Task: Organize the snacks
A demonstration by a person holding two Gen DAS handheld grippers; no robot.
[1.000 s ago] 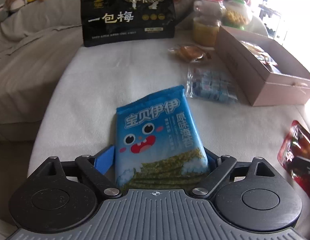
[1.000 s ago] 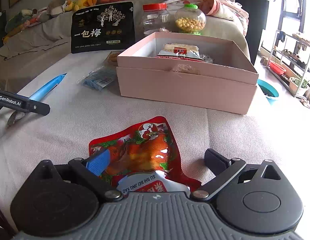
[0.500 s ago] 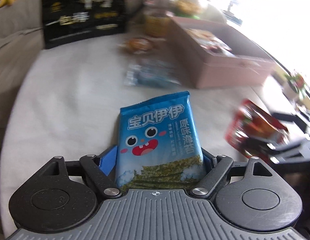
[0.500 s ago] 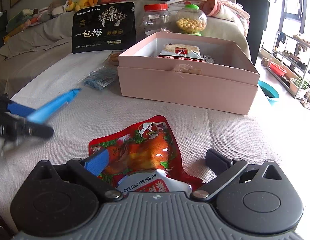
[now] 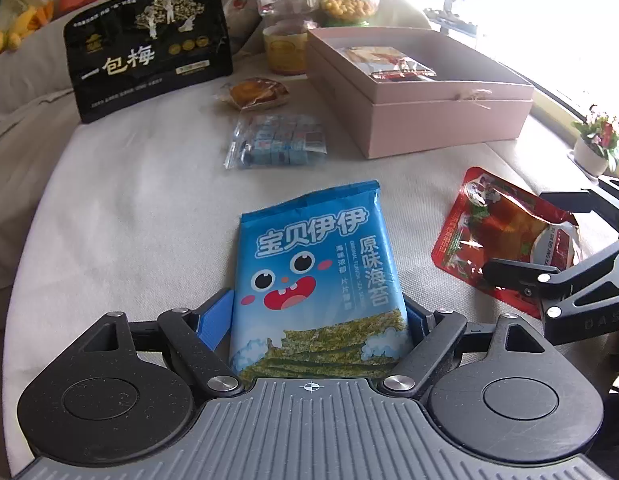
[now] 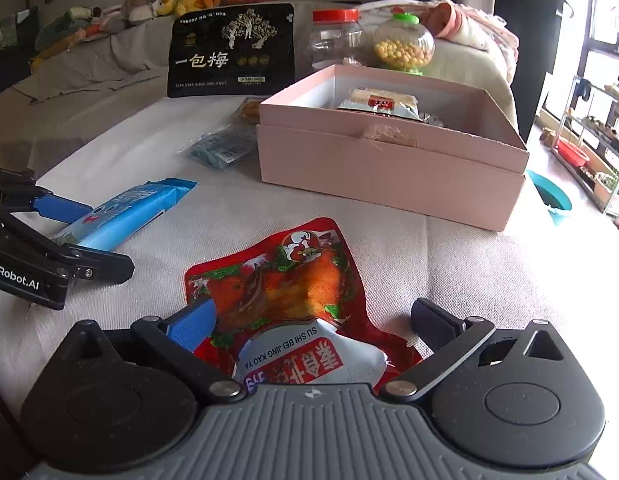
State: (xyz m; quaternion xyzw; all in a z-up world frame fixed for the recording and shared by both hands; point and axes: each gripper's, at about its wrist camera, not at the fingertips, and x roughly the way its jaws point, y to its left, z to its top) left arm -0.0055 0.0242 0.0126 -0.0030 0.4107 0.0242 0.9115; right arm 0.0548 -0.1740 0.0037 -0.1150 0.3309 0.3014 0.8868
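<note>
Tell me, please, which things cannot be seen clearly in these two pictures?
- Near end of the blue seaweed packet: left wrist view, hidden behind the left claw body.
- Pink box contents: right wrist view, mostly hidden by its front wall.
- Small print on the black plum bag: too small.
- Window side: left wrist view, overexposed.

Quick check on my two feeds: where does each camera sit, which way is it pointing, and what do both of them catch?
Left wrist: on the left gripper, looking forward over the table at the pink box; its fingers clamp the blue seaweed pack.
Right wrist: on the right gripper, facing the pink box from its front; its spread fingers straddle the red duck pouch.
Shared: both packs, box, black plum bag, jars, and each shows the other gripper.
</note>
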